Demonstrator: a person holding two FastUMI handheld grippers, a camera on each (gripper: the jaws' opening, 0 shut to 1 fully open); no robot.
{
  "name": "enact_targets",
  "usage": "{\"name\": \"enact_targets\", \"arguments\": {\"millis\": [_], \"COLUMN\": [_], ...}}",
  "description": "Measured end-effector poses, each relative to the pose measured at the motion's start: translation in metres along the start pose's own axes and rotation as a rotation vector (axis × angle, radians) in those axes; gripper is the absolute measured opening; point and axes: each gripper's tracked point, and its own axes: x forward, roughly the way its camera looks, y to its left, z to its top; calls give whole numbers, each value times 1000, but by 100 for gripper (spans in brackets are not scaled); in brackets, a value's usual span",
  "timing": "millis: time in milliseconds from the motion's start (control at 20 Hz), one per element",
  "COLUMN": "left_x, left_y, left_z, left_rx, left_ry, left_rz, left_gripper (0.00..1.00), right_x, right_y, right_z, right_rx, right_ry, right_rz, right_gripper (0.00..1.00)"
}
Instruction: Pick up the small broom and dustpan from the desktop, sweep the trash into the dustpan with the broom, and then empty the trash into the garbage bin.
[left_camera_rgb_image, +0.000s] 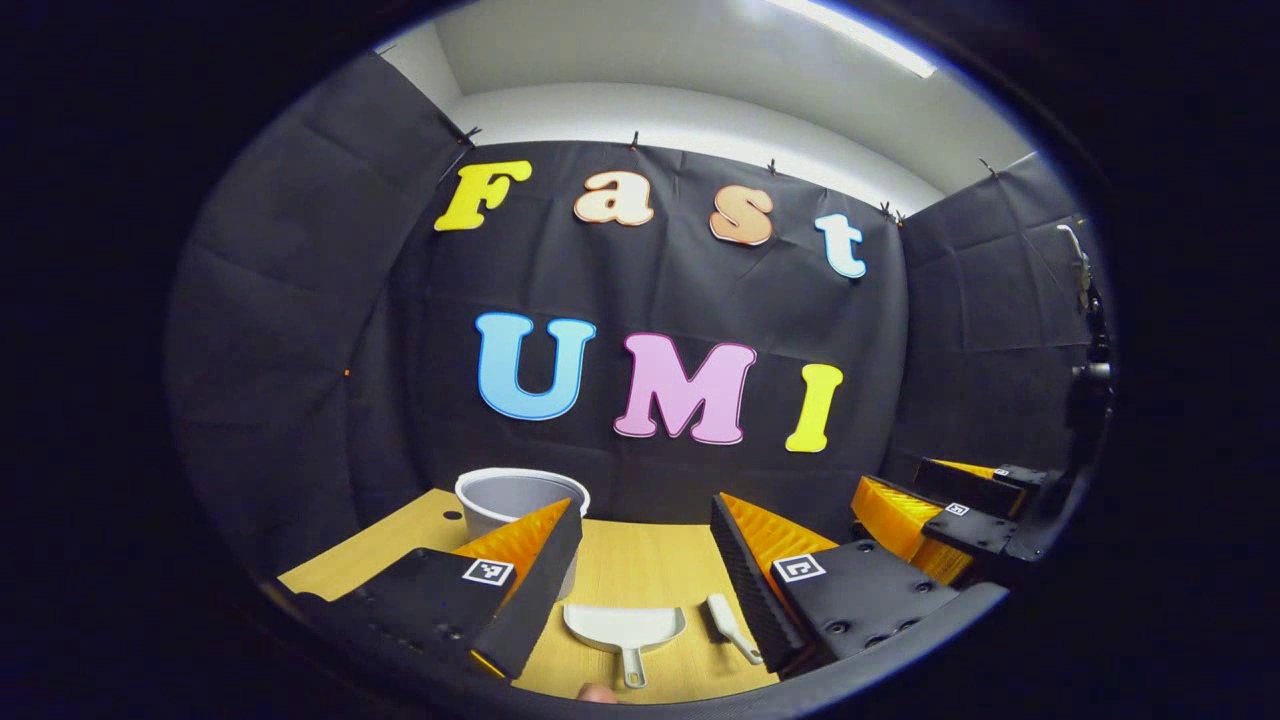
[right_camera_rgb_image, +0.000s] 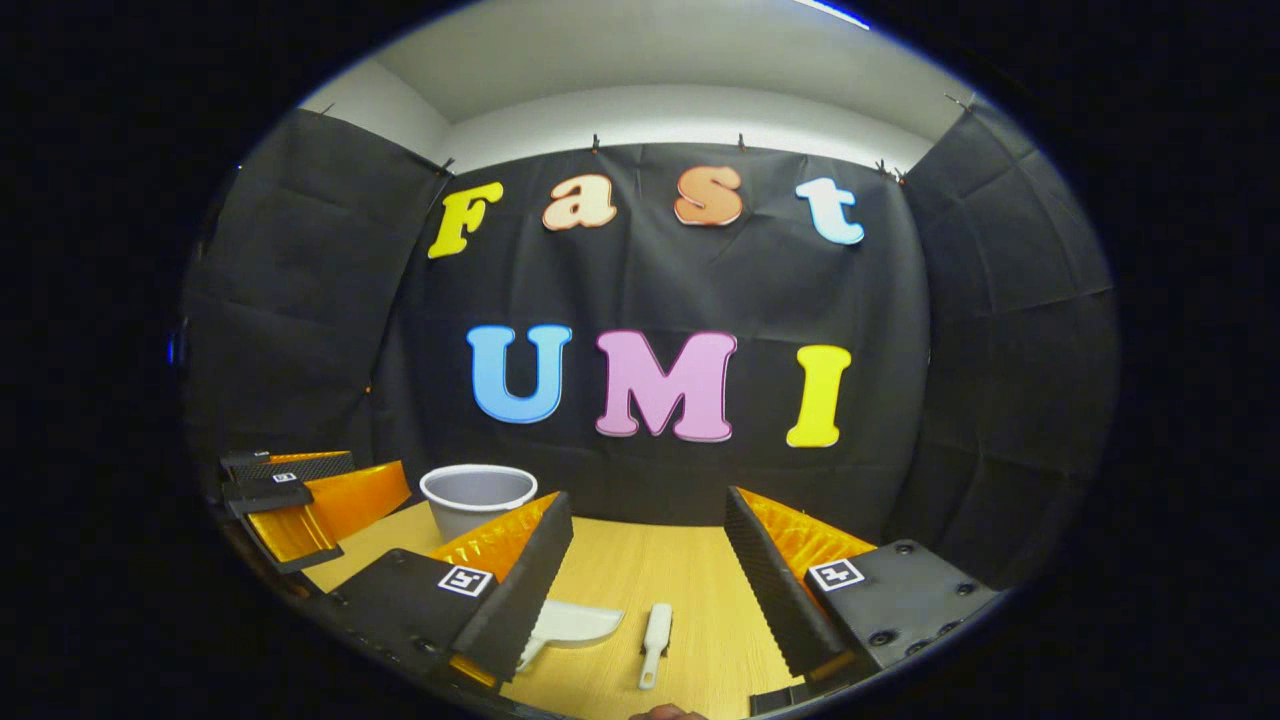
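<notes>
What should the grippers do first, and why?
Probably lower the open left gripper onto the dustpan handle and the open right gripper toward the small broom; both still lie untouched on the desktop.

Dustpan (left_camera_rgb_image: 624, 630) beside broom (left_camera_rgb_image: 732, 628) (tongs (left_camera_rgb_image: 640, 590) apart) on desktop (left_camera_rgb_image: 640, 570).

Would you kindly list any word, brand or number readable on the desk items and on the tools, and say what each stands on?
No readable text: the dustpan, broom and bin show no print.
The marker squares on the fingers of the left tool and right tool carry coded black-and-white patterns, not words or numbers.
</notes>
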Motion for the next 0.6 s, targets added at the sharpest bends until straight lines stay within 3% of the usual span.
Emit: {"name": "enact_targets", "arguments": {"millis": [250, 600], "left_x": [10, 9], "left_y": [-3, -6], "left_z": [4, 4], "left_rx": [15, 19], "left_ry": [7, 28], "left_rz": [14, 21], "left_gripper": [79, 77], "right_x": [-29, -50], "right_y": [19, 35], "right_z": [17, -4], "right_rx": [4, 16], "right_ry": [1, 46], "right_rz": [-4, 19], "right_gripper": [98, 98]}}
